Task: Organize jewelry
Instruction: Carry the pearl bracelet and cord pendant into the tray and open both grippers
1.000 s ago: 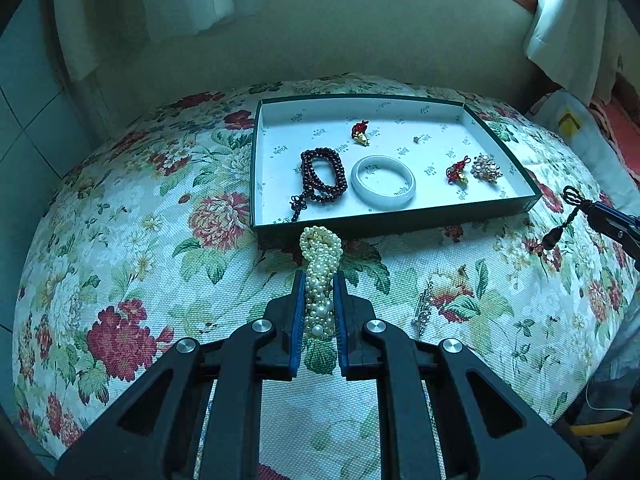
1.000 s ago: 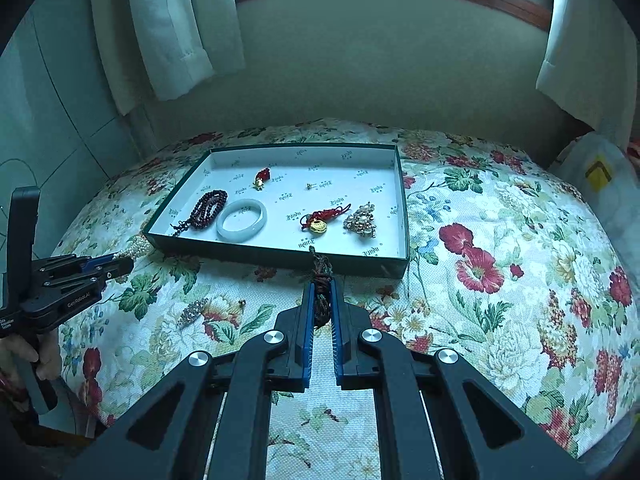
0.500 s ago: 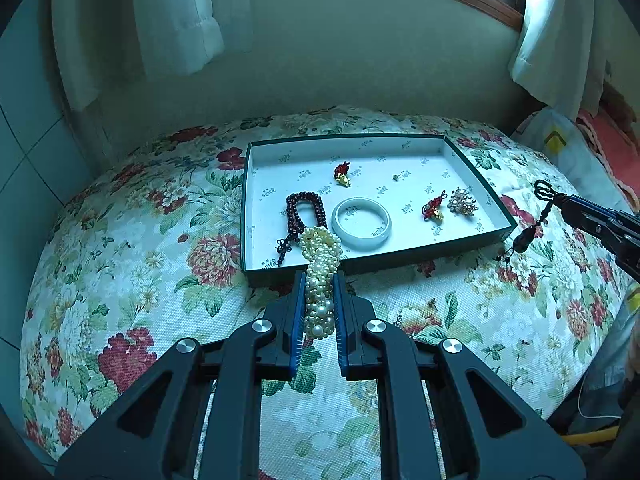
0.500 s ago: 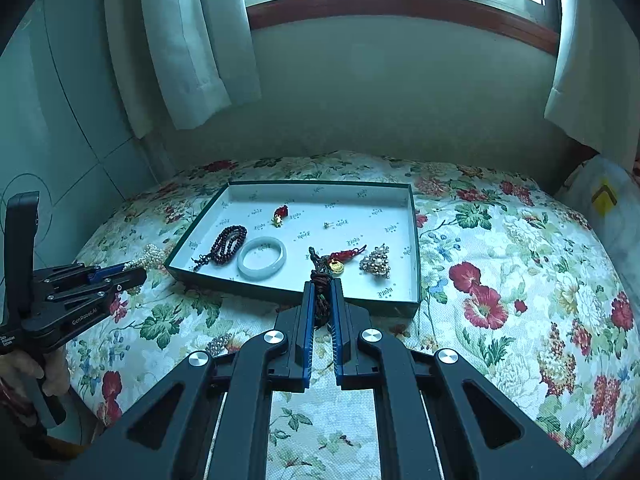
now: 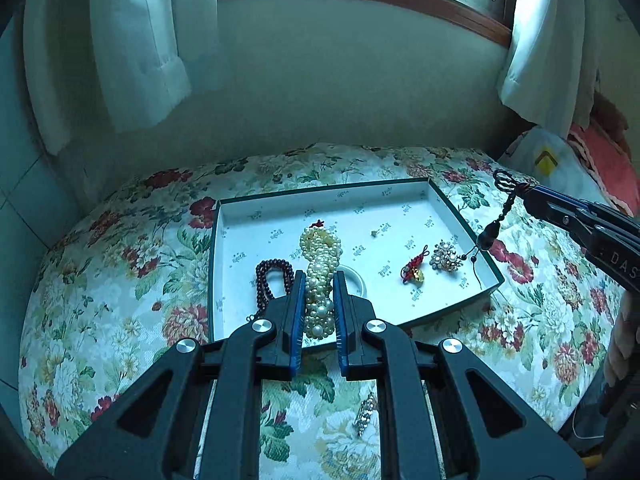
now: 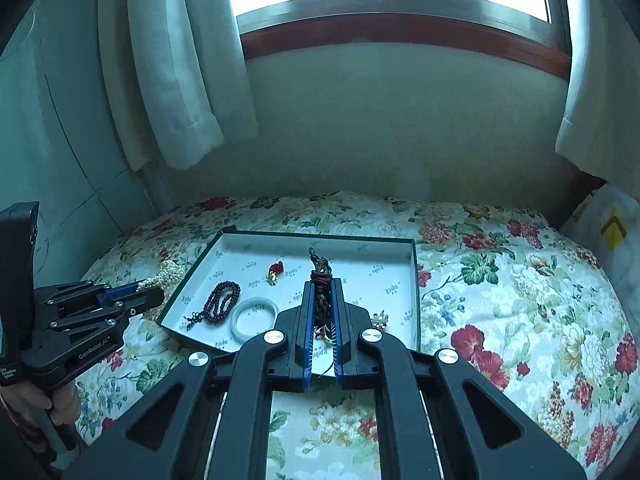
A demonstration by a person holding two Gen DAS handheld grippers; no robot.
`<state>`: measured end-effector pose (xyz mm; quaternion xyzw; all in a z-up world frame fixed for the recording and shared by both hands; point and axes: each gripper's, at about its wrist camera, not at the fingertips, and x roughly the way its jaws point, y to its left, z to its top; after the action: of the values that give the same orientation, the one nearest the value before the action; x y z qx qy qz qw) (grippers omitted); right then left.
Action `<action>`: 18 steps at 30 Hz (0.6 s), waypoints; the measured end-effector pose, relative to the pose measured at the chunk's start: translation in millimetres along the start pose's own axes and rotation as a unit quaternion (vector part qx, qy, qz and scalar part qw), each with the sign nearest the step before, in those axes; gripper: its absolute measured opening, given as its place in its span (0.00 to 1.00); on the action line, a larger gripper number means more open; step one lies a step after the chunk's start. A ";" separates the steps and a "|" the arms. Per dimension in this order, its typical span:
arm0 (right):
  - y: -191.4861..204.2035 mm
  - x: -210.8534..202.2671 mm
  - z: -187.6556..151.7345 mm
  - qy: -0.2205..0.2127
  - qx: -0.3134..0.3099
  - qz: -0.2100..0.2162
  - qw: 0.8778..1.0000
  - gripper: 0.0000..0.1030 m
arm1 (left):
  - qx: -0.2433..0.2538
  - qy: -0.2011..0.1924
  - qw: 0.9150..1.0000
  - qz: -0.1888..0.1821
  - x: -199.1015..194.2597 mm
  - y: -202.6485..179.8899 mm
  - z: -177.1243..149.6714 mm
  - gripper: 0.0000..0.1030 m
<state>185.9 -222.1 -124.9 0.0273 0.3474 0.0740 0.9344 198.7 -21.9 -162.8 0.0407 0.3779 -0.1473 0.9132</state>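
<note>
Tray (image 5: 460, 216): green-walled, white-lined box on the flowered bedspread (image 5: 120, 280) below the window; open top makes it the collecting place for the pieces
Left gripper (image 5: 318, 280): jaws nearly closed, clamped on the pearl bracelet (image 5: 320, 256); grip taken low on the piece, so its beaded upper end stands clear of the pads, over the near left part of the tray
Right gripper (image 6: 321, 292): jaws fully closed on the dark corded pendant (image 6: 320, 276); knotted top stands above the pads, the beaded tail hangs free below in the left view, over the tray's right rim
Already in tray: dark bead strand (image 6: 220, 300) and pale bangle (image 6: 255, 314) at the near left; red charm (image 6: 275, 270) further back; second red charm (image 5: 414, 270) and crystal brooch (image 5: 445, 256) at right; pieces lie apart, likely so none tangle
Left outside: small sparkly piece (image 5: 366, 416) on the bedspread, nearer than the tray
Stage, as judged: both pieces carried clear of the cloth for setting down in bare white patches
</note>
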 end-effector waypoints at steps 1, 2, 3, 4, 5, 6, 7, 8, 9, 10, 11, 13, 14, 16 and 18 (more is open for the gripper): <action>-2.1 4.0 3.0 -0.001 0.001 -0.001 1.000 0.07 | 0.001 -0.001 1.000 0.001 3.5 -0.2 3.6 0.13; -4.4 7.9 5.4 -0.002 0.001 -0.002 1.000 0.07 | 0.001 -0.002 1.000 0.001 7.0 0.0 7.2 0.13; -7.0 12.5 8.2 -0.002 0.003 -0.004 1.000 0.07 | 0.000 -0.004 1.000 0.001 10.4 0.5 11.2 0.13; -9.6 16.8 10.7 -0.003 0.005 -0.005 1.000 0.07 | 0.000 -0.005 1.000 0.002 13.8 1.2 14.8 0.13; -12.2 21.5 12.6 -0.003 0.005 -0.007 1.000 0.07 | -0.001 -0.006 1.000 0.004 17.4 2.1 18.3 0.13; -14.6 26.2 14.0 -0.002 0.007 -0.009 1.000 0.07 | -0.001 -0.007 1.000 0.005 20.9 3.0 21.6 0.13; -17.3 31.9 15.0 -0.001 0.009 -0.010 1.000 0.07 | -0.002 -0.007 1.000 0.006 24.9 4.1 24.6 0.13; -19.9 37.1 15.7 0.001 0.011 -0.012 1.000 0.07 | -0.003 -0.007 1.000 0.008 29.5 5.2 27.6 0.13; -22.6 43.4 16.4 0.003 0.012 -0.014 1.000 0.07 | -0.004 -0.006 1.000 0.008 33.9 6.5 30.2 0.13; -24.6 48.9 16.4 0.006 0.013 -0.016 1.000 0.07 | -0.004 -0.005 1.000 0.010 38.8 7.4 32.3 0.13; -27.1 55.0 16.4 0.008 0.014 -0.017 1.000 0.07 | -0.004 -0.004 1.000 0.011 43.5 8.4 33.8 0.13; -31.7 68.2 15.5 0.014 0.016 -0.021 1.000 0.07 | -0.004 -0.001 1.000 0.014 54.2 10.3 36.1 0.13; -34.0 75.0 14.6 0.018 0.016 -0.024 0.999 0.07 | -0.005 0.001 1.000 0.015 59.7 11.3 36.6 0.13; -38.1 87.9 13.3 0.026 0.017 -0.030 0.999 0.07 | -0.005 0.008 1.000 0.017 71.5 13.9 36.9 0.13; -42.8 100.8 11.5 0.033 0.014 -0.038 0.999 0.07 | -0.006 0.015 1.000 0.020 84.2 16.8 36.9 0.13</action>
<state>274.0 -248.6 -185.7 0.0253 0.3795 0.0346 0.9242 285.3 -32.7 -196.3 0.0452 0.3914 -0.1260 0.9104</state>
